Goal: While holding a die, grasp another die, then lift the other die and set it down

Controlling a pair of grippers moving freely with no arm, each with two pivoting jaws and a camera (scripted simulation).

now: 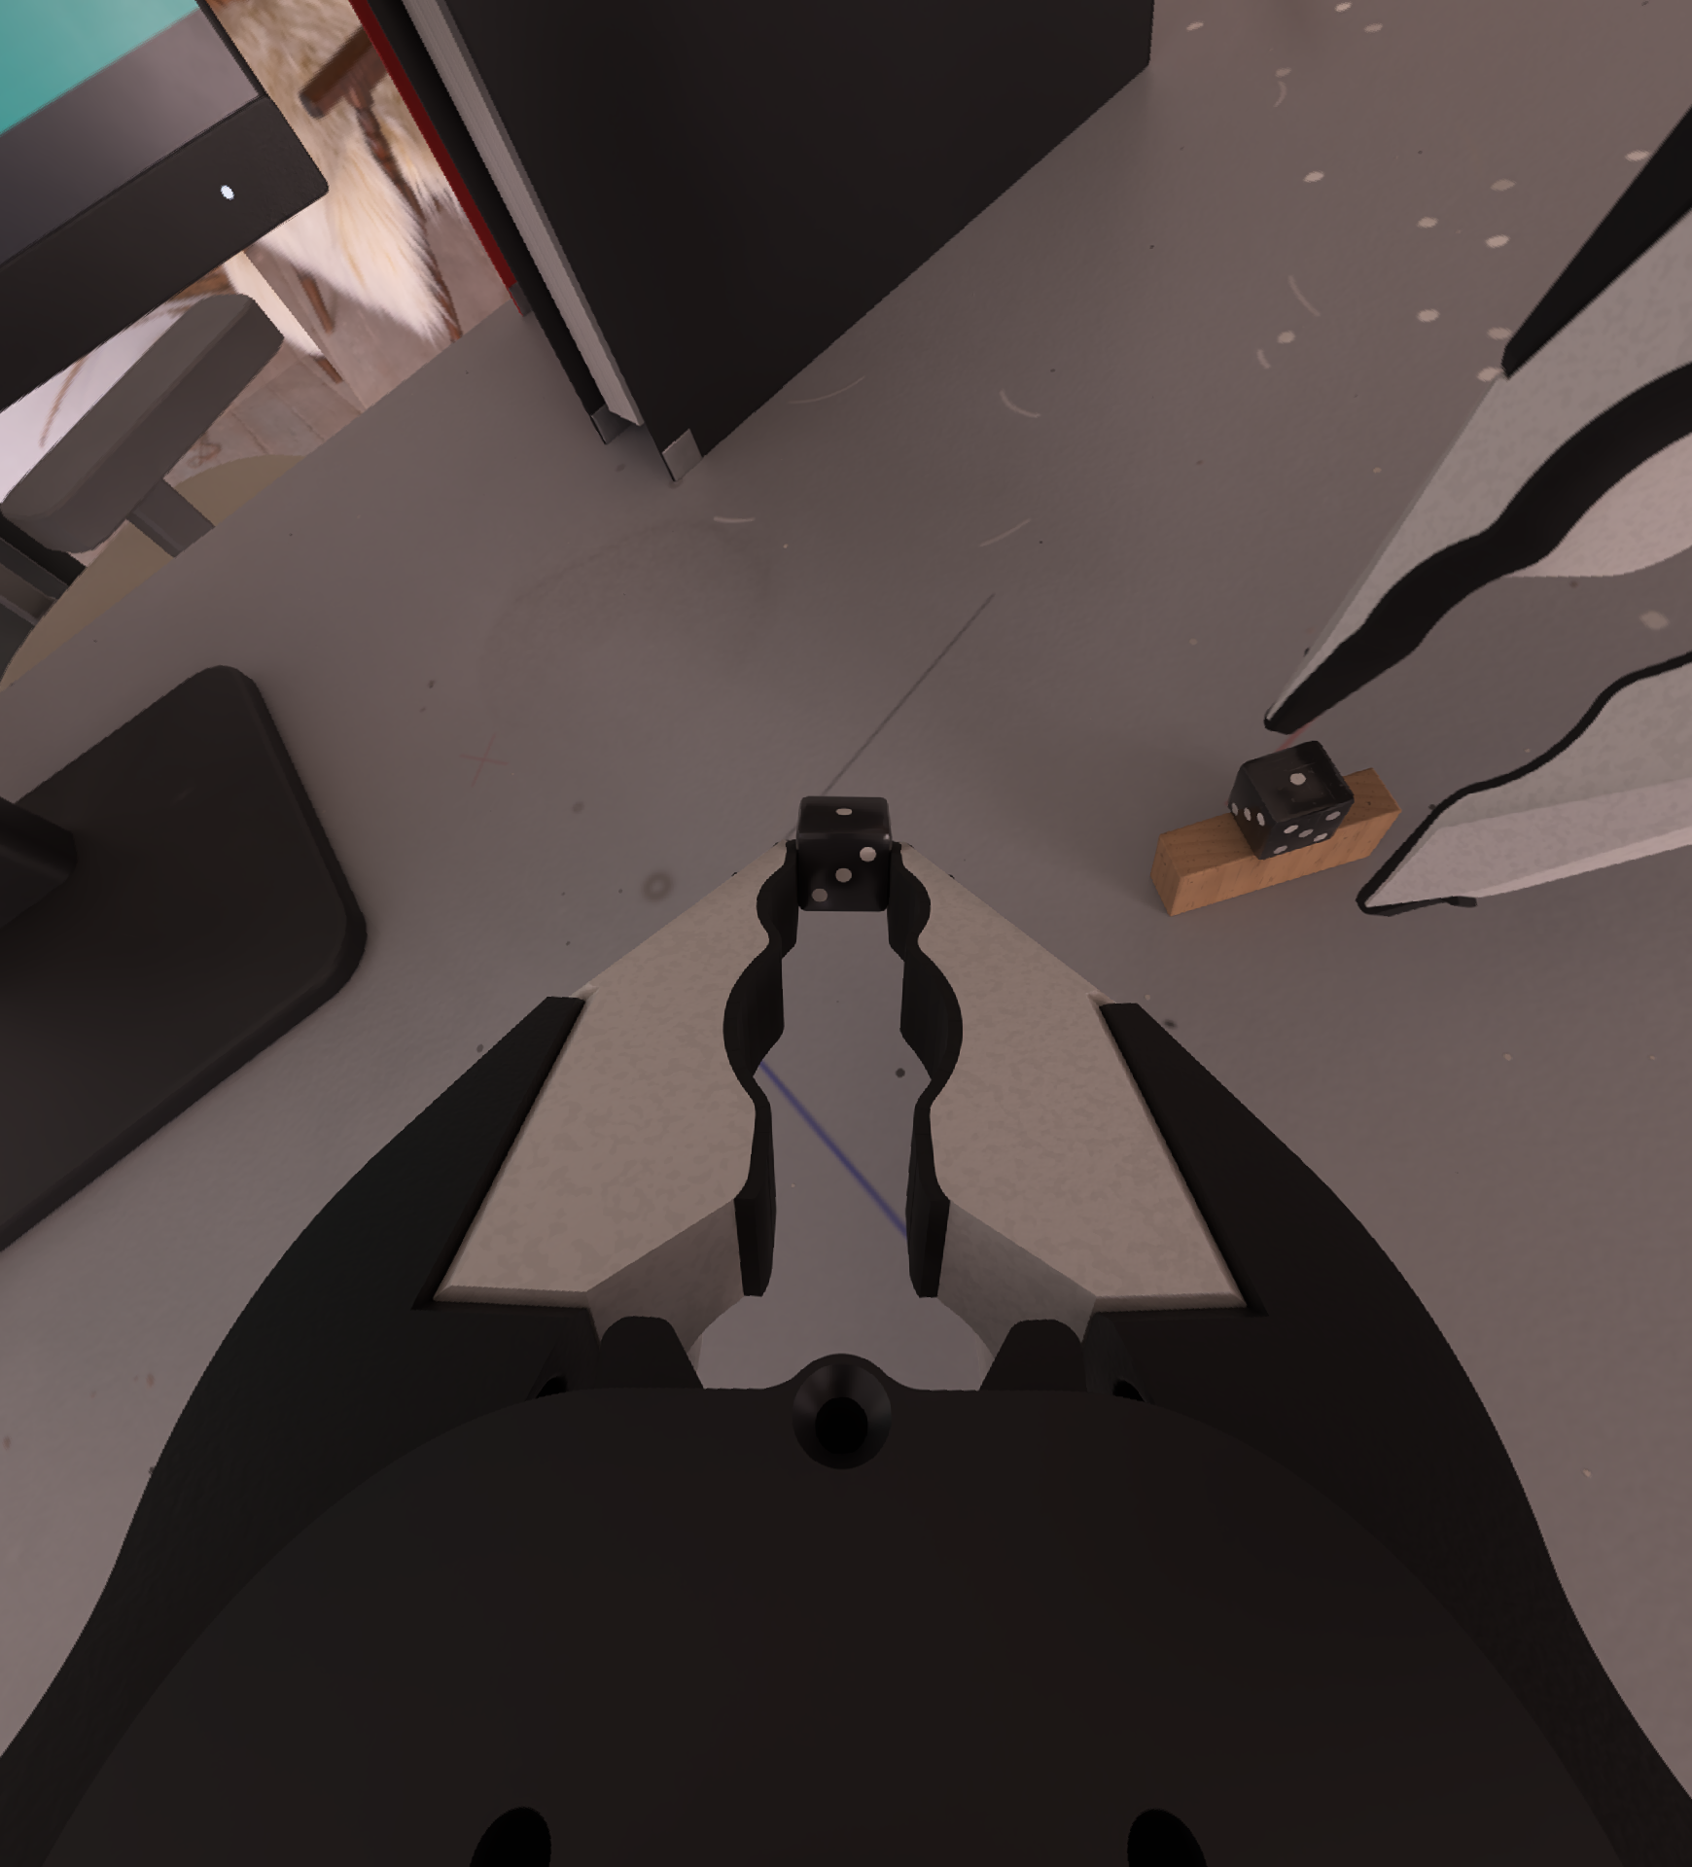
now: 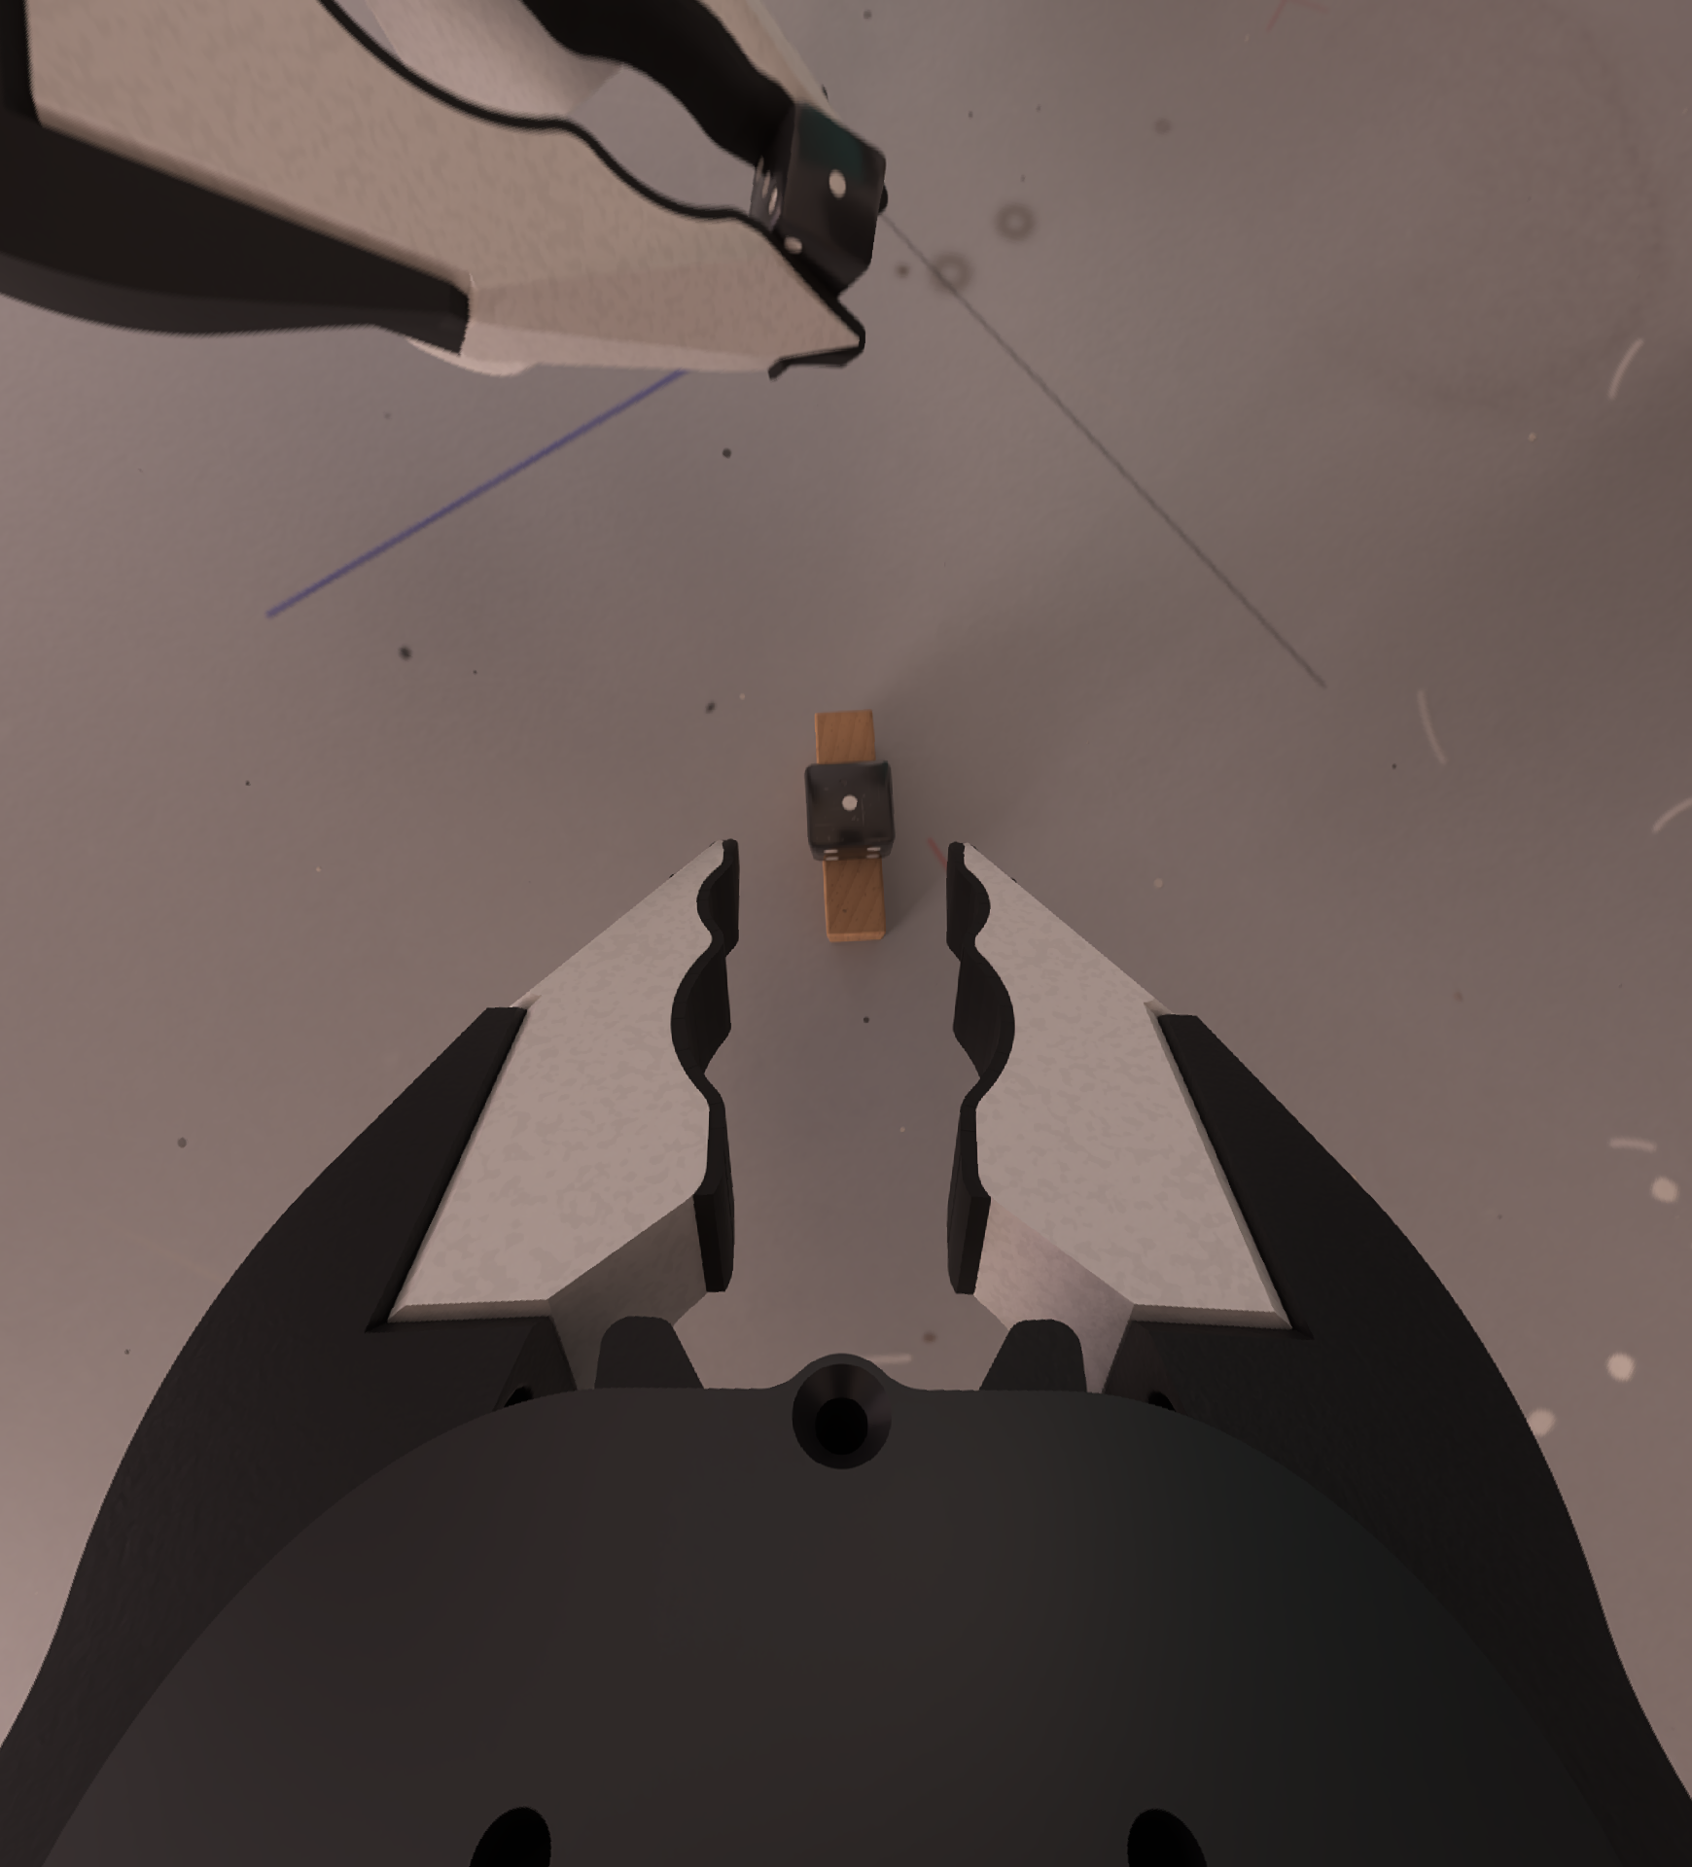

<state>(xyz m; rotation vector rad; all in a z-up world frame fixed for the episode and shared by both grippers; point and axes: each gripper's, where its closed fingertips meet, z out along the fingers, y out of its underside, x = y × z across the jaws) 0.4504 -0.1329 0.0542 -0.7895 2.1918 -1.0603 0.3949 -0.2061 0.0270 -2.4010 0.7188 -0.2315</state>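
Left gripper [image 1: 842,859] clenched on held die [image 1: 843,855] at fingertips, above table [image 1: 1024,1111] — keep grip steady. Second die [image 2: 848,820] sits on wood block [image 2: 851,904], ahead of and between right gripper [image 2: 842,859] tips. Right gripper spread wide, empty. Judgement: descend straight, centre die between pads, close on die only — not block — then lift vertically.
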